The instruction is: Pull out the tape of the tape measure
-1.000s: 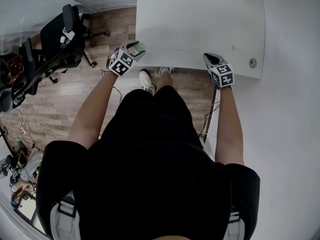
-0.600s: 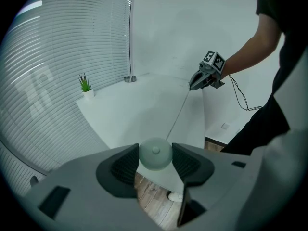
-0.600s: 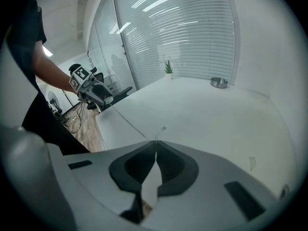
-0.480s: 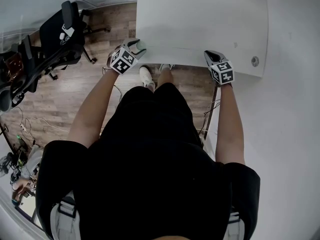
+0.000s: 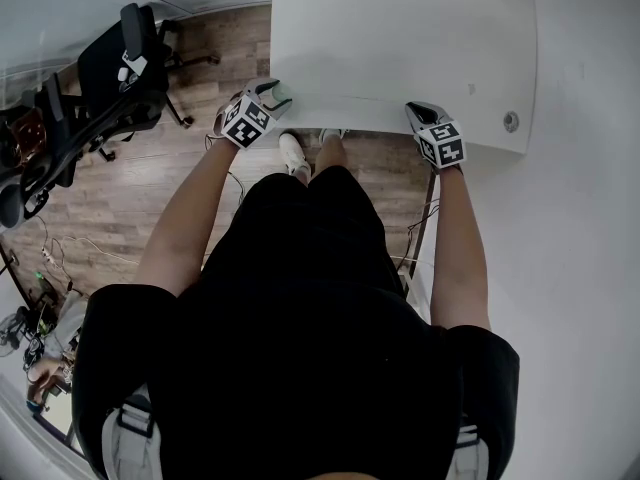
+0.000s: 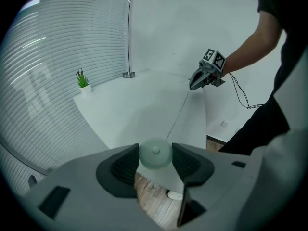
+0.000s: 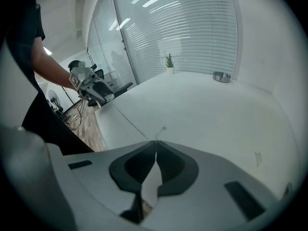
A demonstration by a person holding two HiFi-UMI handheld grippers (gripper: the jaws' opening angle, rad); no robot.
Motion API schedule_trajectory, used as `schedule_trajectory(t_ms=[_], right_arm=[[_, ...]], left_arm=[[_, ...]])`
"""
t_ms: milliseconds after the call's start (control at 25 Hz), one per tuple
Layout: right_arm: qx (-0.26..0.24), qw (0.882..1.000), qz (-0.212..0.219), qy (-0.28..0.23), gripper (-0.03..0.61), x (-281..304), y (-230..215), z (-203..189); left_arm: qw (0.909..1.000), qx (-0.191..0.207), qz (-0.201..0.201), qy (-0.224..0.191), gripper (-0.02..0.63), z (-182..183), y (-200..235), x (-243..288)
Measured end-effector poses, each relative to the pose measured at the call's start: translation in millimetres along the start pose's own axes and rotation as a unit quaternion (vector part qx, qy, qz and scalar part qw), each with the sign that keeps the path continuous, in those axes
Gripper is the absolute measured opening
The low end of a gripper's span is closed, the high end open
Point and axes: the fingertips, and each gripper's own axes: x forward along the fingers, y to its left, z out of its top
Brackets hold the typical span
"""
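A round pale-green tape measure [image 6: 155, 153] sits between the pads of my left gripper [image 6: 155, 161], which is shut on it at the front left corner of the white table [image 5: 400, 38]. A thin pale tape [image 6: 179, 115] runs out of it along the table's front edge to my right gripper [image 6: 192, 84]. In the right gripper view the right gripper [image 7: 155, 147] has its jaws together on the tape's end, whose small tab [image 7: 161, 128] sticks out past the tips. The tape [image 7: 126, 116] leads back to the left gripper [image 7: 103, 97]. In the head view the left gripper [image 5: 276, 94] and right gripper [image 5: 416, 111] are far apart.
A small potted plant [image 6: 83, 81] and a metal dish [image 7: 221, 76] stand at the table's far side by the blinds. A round grommet [image 5: 511, 122] sits near the table's right front. A black office chair [image 5: 120, 68] stands on the wood floor to the left.
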Motion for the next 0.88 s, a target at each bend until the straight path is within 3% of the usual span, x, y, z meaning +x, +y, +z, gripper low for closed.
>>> schedule_trajectory(t_ms=[560, 880], right_arm=[[-0.005, 1.000, 0.002, 0.020, 0.012, 11, 0, -9], [-0.007, 0.999, 0.011, 0.036, 0.014, 14, 1, -14]], left_arm=[[0.9998, 0.005, -0.008, 0.020, 0.227, -4, -4, 19], [0.9986, 0.030, -0.019, 0.039, 0.227, -4, -10, 25]])
